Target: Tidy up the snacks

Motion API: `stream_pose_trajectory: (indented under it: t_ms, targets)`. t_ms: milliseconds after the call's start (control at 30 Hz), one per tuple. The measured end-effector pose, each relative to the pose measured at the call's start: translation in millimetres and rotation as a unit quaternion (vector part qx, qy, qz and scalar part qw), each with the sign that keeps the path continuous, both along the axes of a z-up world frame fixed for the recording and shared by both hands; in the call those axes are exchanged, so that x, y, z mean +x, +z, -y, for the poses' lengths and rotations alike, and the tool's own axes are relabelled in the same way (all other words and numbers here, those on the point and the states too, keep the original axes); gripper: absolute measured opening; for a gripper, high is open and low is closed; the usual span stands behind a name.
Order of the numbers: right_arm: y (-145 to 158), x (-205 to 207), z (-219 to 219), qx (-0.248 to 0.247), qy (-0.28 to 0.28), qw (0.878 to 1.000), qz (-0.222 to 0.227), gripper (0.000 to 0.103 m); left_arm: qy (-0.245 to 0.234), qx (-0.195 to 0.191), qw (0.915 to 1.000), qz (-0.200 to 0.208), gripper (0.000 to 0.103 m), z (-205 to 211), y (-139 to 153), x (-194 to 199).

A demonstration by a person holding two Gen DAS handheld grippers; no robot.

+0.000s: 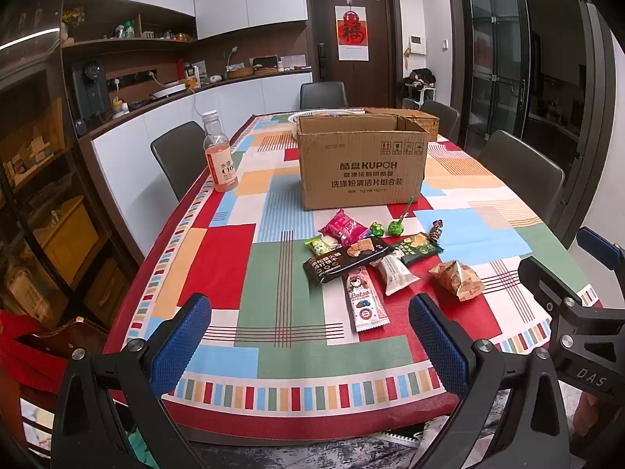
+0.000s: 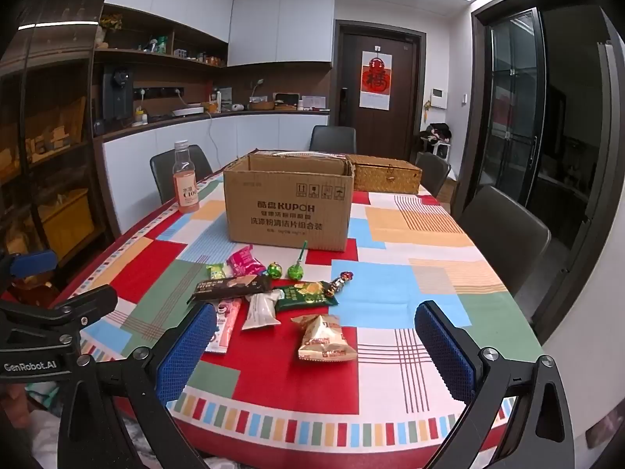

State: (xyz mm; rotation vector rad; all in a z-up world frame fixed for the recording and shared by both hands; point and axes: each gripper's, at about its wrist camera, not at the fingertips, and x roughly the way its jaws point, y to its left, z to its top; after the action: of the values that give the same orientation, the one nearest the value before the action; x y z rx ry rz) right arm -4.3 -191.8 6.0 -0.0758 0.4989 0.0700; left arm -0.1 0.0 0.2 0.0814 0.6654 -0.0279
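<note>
A pile of snack packets lies on the patterned tablecloth in front of an open cardboard box (image 1: 361, 164) (image 2: 289, 207). In it are a long black biscuit pack (image 1: 345, 258) (image 2: 230, 286), a pink-and-white bar (image 1: 365, 299), a white packet (image 1: 394, 271) (image 2: 259, 308), a tan packet (image 1: 457, 279) (image 2: 324, 338), a green chip pack (image 1: 418, 246) (image 2: 306, 293), a pink packet (image 1: 340, 226) and green lollipops (image 1: 396, 226) (image 2: 295, 271). My left gripper (image 1: 308, 346) is open and empty above the near table edge. My right gripper (image 2: 316, 351) is open and empty, just short of the tan packet.
A pink drink bottle (image 1: 219, 156) (image 2: 185, 183) stands at the table's left edge. A wicker basket (image 2: 384, 176) sits behind the box. Dark chairs (image 1: 519, 172) ring the table (image 1: 218, 273). A counter and cabinets run along the left wall.
</note>
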Motion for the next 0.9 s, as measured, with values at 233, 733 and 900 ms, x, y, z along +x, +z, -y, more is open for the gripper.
stream_pose_trajectory:
  t_ms: [233,733,900]
  targets:
    - [-1.3,0.8,-0.7,0.0,0.0,1.0,0.0,0.103,0.0,0.001,1.0,0.001,0.103,0.6,0.6,0.6]
    - [-1.9,0.3,-0.8,0.0,-0.001,1.0,0.001,0.103,-0.001,0.0,1.0,0.0,0.103,-0.5,1.3,0.1]
    - [-3.0,0.3,-1.0,0.0,-0.001,1.0,0.002,0.103,0.0,0.0,1.0,0.0,0.103,-0.3,1.4,0.0]
